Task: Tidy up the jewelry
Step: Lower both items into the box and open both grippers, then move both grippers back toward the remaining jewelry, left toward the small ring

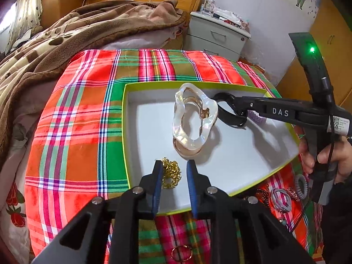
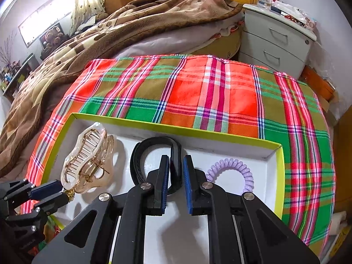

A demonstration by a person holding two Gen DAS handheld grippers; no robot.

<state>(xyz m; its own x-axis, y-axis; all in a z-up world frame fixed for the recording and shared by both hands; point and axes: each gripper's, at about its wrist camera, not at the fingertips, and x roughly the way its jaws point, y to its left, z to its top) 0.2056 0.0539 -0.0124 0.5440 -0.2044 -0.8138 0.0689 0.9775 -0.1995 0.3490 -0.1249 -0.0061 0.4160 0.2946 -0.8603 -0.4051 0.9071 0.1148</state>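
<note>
A white box with a lime-green rim (image 1: 154,84) (image 2: 176,129) lies on the plaid cloth. Inside it lie a clear pearly hair claw (image 1: 193,118) (image 2: 88,160), a purple coil hair tie (image 2: 233,165) and a gold beaded piece (image 1: 171,173). My left gripper (image 1: 175,176) (image 2: 66,191) is open around the gold piece, which rests on the box floor against the left pad and clear of the right one. My right gripper (image 2: 176,176) (image 1: 238,110) straddles a black band (image 2: 154,145) (image 1: 226,107) standing on edge; its pads sit just off the band.
Outside the box, near its front right corner, lie several hair ties and beaded pieces (image 1: 281,198), and a thin gold hoop (image 1: 181,254) lies on the cloth below my left gripper. A hand (image 1: 334,156) holds the right gripper. A brown blanket (image 1: 66,39) and a grey nightstand (image 1: 217,37) are behind.
</note>
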